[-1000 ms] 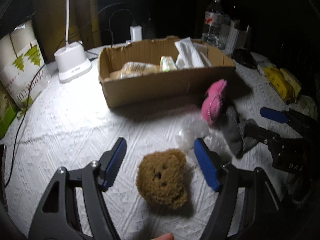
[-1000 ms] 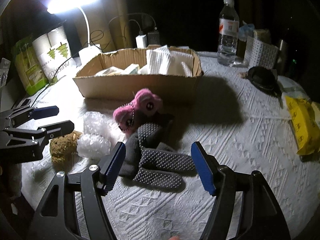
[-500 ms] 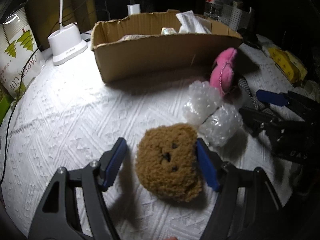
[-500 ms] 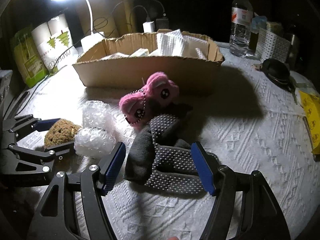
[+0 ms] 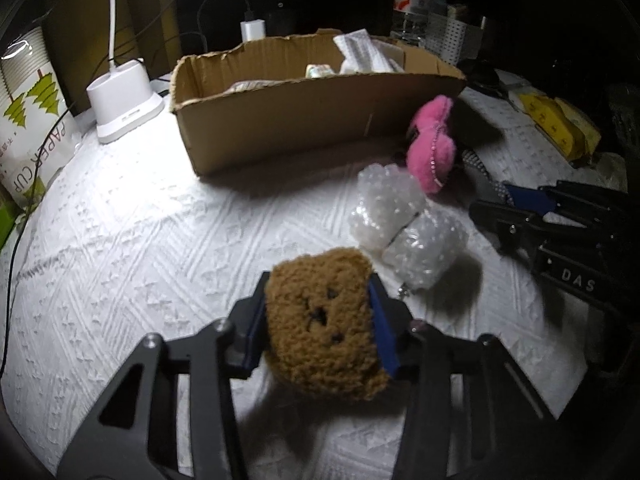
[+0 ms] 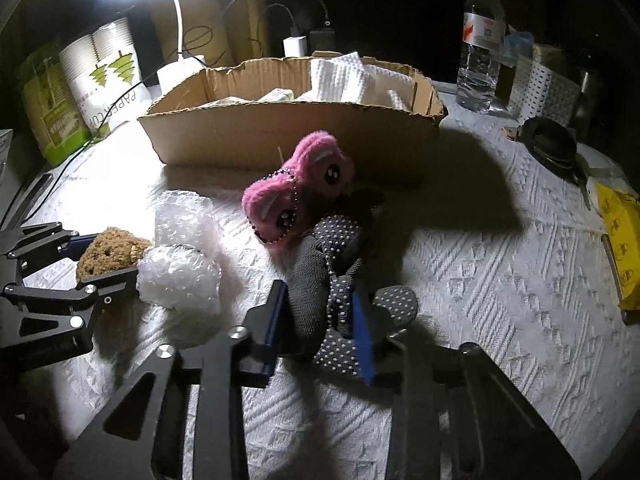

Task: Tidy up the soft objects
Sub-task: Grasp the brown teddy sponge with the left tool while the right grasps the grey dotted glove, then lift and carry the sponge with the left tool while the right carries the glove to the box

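My left gripper (image 5: 318, 320) is shut on a fuzzy brown bear-face plush (image 5: 324, 320), squeezed between the blue pads; it also shows in the right wrist view (image 6: 106, 252). My right gripper (image 6: 320, 320) is shut on a grey dotted glove (image 6: 320, 280) lying on the white cloth. A pink plush with a bead chain (image 6: 300, 188) rests against the glove. A wad of bubble wrap (image 6: 180, 256) lies between the two grippers, also in the left wrist view (image 5: 400, 220). An open cardboard box (image 5: 304, 112) holding tissues and packets stands behind.
A white lamp base (image 5: 124, 104) and a paper cup pack (image 5: 28, 128) stand at the left. A water bottle (image 6: 480, 44), a white perforated basket (image 6: 540, 92), a dark pouch (image 6: 548, 144) and yellow packets (image 6: 620, 236) are at the right.
Both grippers moved forward and closed: the left one onto the brown plush, the right one onto the grey glove. Both were open a second ago.
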Tool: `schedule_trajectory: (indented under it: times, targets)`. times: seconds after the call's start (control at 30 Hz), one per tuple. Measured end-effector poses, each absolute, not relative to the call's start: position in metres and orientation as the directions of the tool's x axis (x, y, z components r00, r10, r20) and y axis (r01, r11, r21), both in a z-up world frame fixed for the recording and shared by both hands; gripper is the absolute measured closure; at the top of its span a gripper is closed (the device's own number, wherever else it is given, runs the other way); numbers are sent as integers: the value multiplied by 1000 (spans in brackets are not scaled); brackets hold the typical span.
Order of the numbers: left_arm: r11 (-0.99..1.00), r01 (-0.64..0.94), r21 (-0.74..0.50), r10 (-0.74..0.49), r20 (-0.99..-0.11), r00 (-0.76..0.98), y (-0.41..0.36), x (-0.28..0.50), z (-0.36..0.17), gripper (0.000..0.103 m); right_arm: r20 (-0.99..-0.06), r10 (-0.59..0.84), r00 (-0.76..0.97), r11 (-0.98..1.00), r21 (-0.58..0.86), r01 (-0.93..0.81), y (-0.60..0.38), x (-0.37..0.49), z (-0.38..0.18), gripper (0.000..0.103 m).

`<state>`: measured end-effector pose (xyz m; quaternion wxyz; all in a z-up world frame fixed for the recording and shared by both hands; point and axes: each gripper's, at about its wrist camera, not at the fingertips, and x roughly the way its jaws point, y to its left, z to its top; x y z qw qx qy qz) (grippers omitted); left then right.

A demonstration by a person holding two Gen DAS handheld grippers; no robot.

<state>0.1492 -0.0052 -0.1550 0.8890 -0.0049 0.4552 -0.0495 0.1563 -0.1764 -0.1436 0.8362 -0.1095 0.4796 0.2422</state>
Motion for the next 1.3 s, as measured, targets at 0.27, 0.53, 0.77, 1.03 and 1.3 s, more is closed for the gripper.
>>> schedule_trajectory:
  times: [0.27,0.53,0.77,1.03,1.3]
  targets:
    - [994,78,-81,-112,-792,600,-2,139,-142,59,-837,305,455,863,40,-504,-182,149,-124,74]
    - [993,84,-85,-119,-761,638,-2,131,-120,59,-803,310,509,866,17,-500,-186,141,-95,74]
    - [993,85,-80,-116,-739,664,0,126,-104,59,-784,309,539,866,-2,-500,-189,138,-75,74]
    - [994,83,-67,-106,-713,693,6,125,-85,59,-762,314,566,866,-14,-500,-190,137,-58,74]
    - [995,79,-63,-100,-694,713,10,134,-71,59,-749,315,583,867,-23,-498,-190,145,-46,74]
